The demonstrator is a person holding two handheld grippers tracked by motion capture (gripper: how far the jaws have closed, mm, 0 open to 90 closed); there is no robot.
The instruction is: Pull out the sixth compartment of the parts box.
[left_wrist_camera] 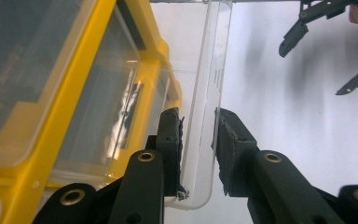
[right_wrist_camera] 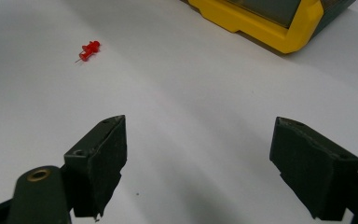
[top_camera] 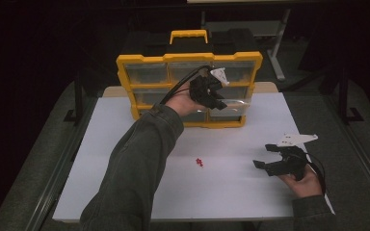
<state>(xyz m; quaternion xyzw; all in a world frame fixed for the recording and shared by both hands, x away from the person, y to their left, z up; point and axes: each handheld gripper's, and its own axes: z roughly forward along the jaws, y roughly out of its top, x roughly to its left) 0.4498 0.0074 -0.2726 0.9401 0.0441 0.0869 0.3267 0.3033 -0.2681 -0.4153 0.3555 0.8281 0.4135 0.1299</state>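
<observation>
One organizer case (top_camera: pixel 189 60), one red pushpin (top_camera: pixel 199 162), two tools.

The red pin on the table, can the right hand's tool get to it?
Probably yes. The red pin lies alone on the bare white table, and the right tool hovers nearby with its jaws wide open and nothing between it and the pin.

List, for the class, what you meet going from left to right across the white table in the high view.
Yellow drawer organizer → left tool at a clear drawer → right tool. The red push pin lies nearer the camera, under the organizer's span.
</observation>
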